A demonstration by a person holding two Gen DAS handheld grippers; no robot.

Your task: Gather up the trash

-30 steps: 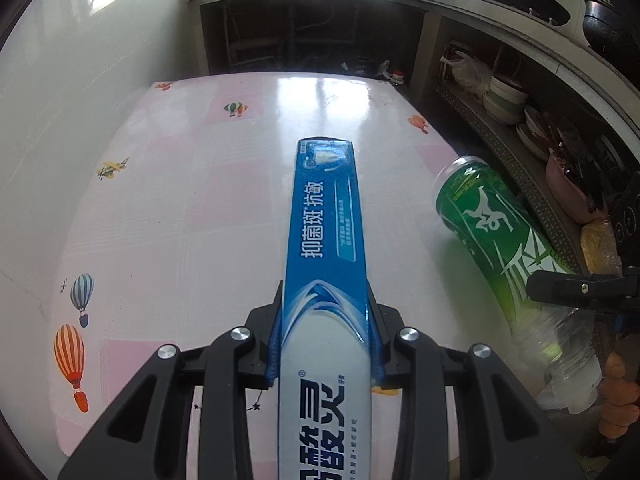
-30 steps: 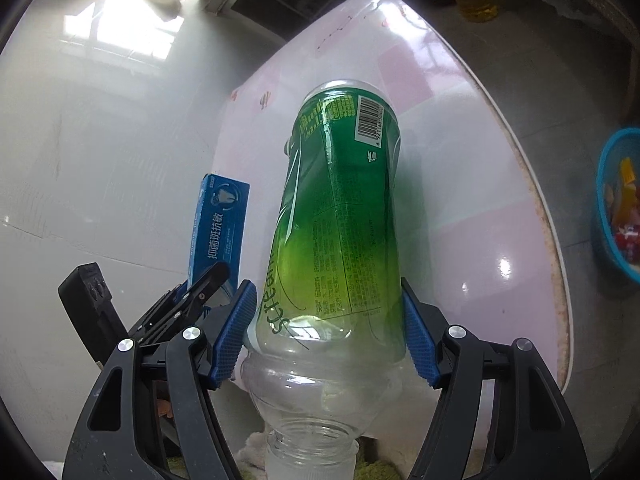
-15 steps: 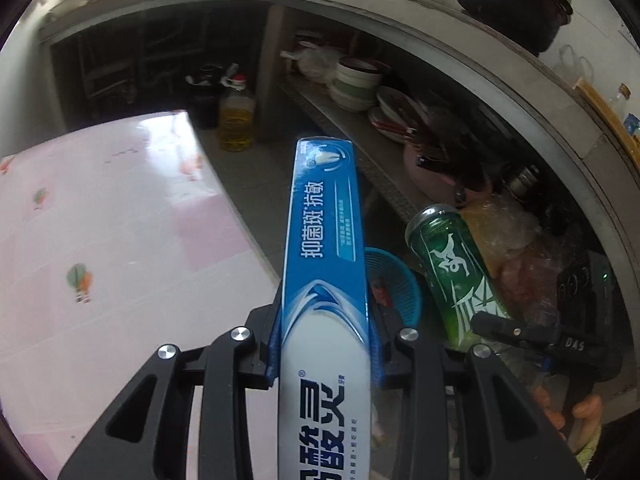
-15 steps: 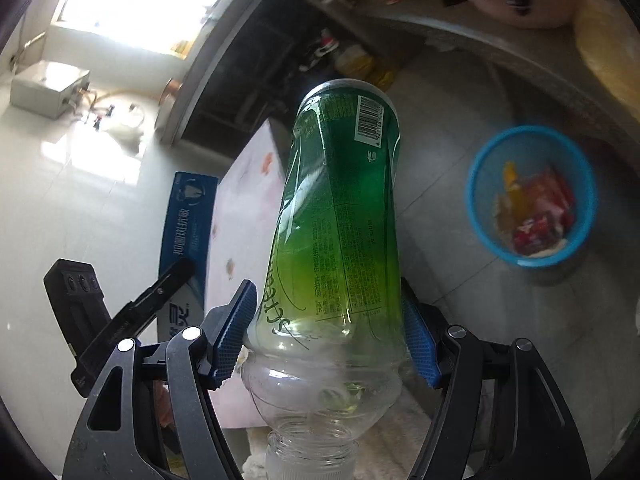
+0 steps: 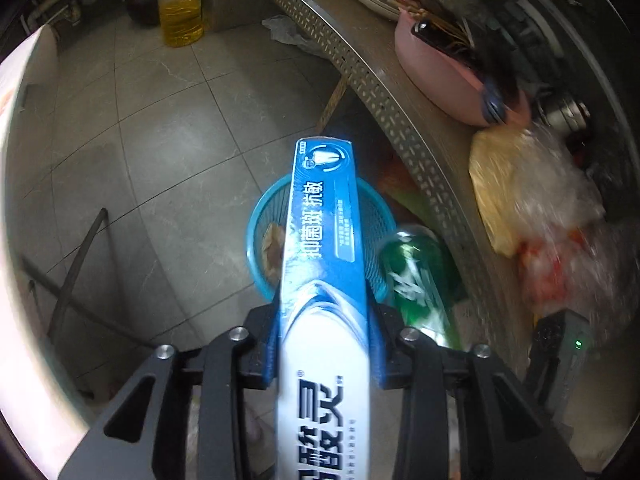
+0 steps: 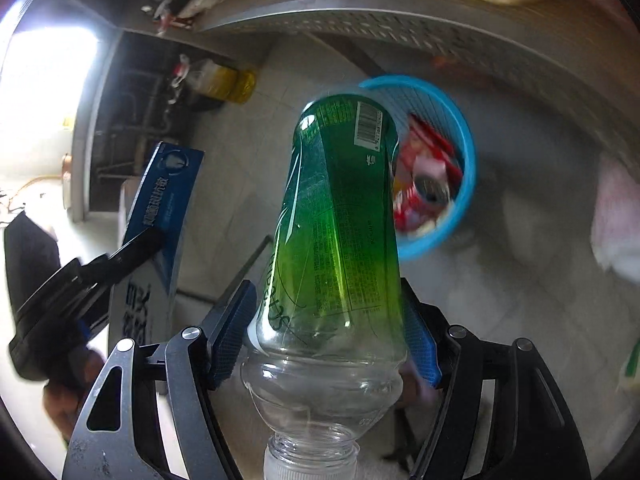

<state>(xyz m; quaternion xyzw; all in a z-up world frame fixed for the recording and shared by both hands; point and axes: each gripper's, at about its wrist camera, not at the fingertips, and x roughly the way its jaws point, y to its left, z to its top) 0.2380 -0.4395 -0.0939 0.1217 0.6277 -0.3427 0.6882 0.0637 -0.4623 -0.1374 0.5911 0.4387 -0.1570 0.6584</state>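
Note:
A long blue and white toothpaste box (image 5: 324,248) lies between the pads of my left gripper (image 5: 325,340), whose jaws are opening. The box points down over a blue mesh waste basket (image 5: 256,220) on the tiled floor. My right gripper (image 6: 326,336) is shut on an empty green-labelled plastic bottle (image 6: 340,220), cap end towards the camera. The bottle's base hangs above the basket's (image 6: 468,152) near rim. Red wrappers and a can (image 6: 430,188) lie inside the basket. The right wrist view shows the left gripper (image 6: 132,252) with the box (image 6: 164,200) at the left.
A perforated metal shelf edge (image 5: 400,128) runs close behind the basket, carrying a pink basin (image 5: 440,76), dishes and plastic bags (image 5: 532,200). A bottle of yellow oil (image 5: 180,12) stands on the floor farther back. The table's edge (image 5: 16,120) is at the left.
Both grippers have swung off the pink table and tilted down over the floor basket, each still carrying its item. The bottle now hangs beside the box near the basket.

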